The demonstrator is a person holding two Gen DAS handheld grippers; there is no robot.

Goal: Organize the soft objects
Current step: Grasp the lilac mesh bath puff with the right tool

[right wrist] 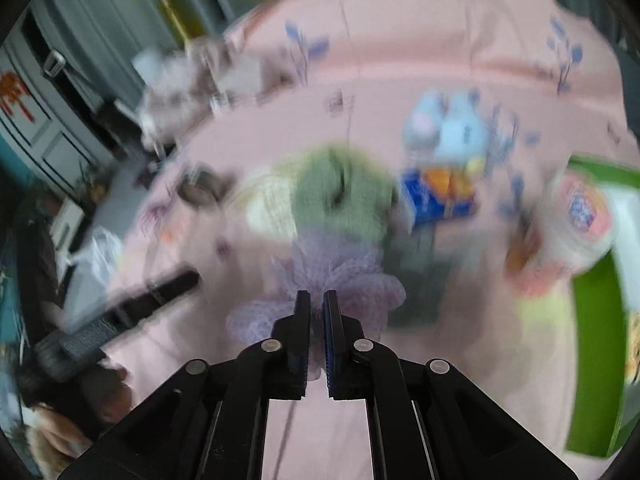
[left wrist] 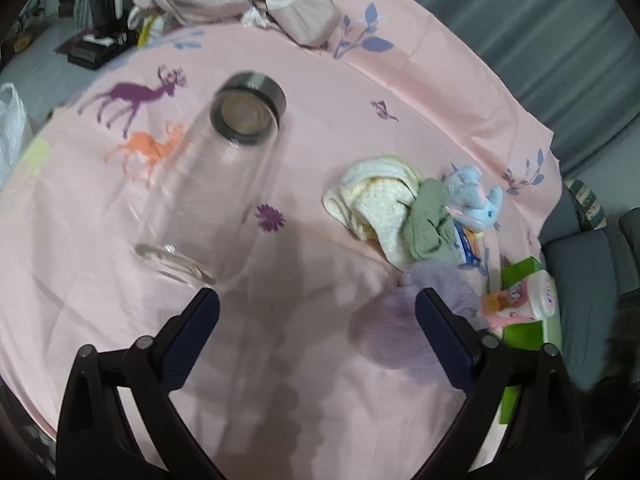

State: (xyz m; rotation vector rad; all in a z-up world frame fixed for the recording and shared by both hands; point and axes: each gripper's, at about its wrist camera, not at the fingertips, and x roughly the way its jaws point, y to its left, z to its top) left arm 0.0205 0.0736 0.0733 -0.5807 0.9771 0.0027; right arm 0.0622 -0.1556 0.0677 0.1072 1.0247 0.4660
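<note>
A: What does the right claw [right wrist: 316,300] have?

B: Its jaws are pinched nearly together on the fluffy lilac mesh puff [right wrist: 320,280], gripped at its gathered middle, probably so the loose frills don't slip free.

A: And the left claw [left wrist: 318,308]?

B: Spread wide, holding nothing, hovering over the pink printed sheet [left wrist: 360,80] on the worktop. The clear glass bottle with the steel cap [left wrist: 224,152] lies just ahead of it.

A: The other soft things?

B: Heaped together: cream towel [left wrist: 380,200], green knitted cloth [left wrist: 428,220], blue plush toy [left wrist: 476,196].
</note>
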